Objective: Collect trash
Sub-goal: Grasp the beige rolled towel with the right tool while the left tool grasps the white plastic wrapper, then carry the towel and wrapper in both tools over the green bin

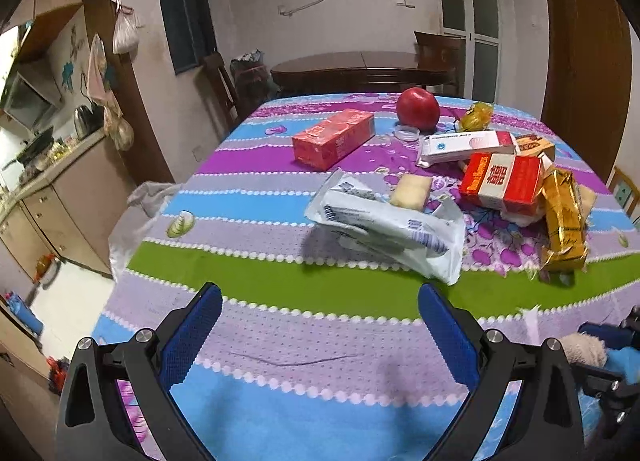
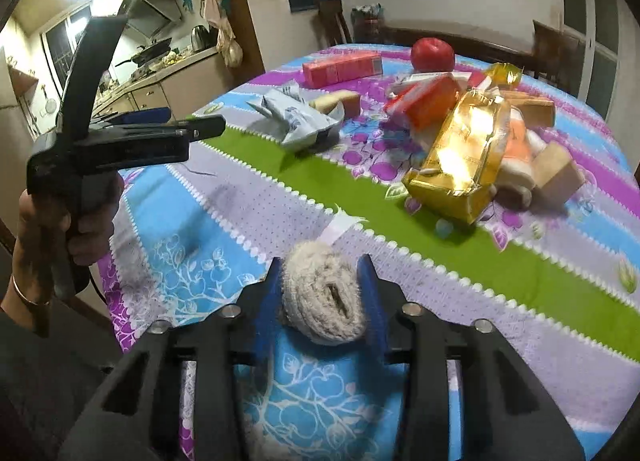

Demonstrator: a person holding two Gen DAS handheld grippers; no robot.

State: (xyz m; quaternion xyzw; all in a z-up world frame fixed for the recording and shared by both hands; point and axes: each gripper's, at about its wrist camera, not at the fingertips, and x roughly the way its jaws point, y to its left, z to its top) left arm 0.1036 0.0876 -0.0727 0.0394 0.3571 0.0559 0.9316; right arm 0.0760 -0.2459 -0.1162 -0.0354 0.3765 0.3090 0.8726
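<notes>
My right gripper (image 2: pixel 322 267) is shut on a rolled grey rag (image 2: pixel 320 297), held above the near part of the table; the rag also shows in the left wrist view (image 1: pixel 582 349). My left gripper (image 1: pixel 320 301) is open and empty over the near table edge, and appears from the side in the right wrist view (image 2: pixel 200 127). A crumpled white-blue wrapper (image 1: pixel 384 221) (image 2: pixel 298 121) lies ahead of it. A gold foil wrapper (image 1: pixel 564 217) (image 2: pixel 460 157), a red carton (image 1: pixel 500 181) and a white pack (image 1: pixel 464 145) lie to the right.
A pink-red box (image 1: pixel 334 137) (image 2: pixel 342 67), a red apple (image 1: pixel 418 107) (image 2: pixel 432 53), a clear lid (image 1: pixel 407 132) and a pale sponge (image 1: pixel 412 191) lie on the striped tablecloth (image 1: pixel 320 289). A white bag (image 1: pixel 138 217) hangs at the left table edge. Kitchen counter (image 1: pixel 60 165) to the left.
</notes>
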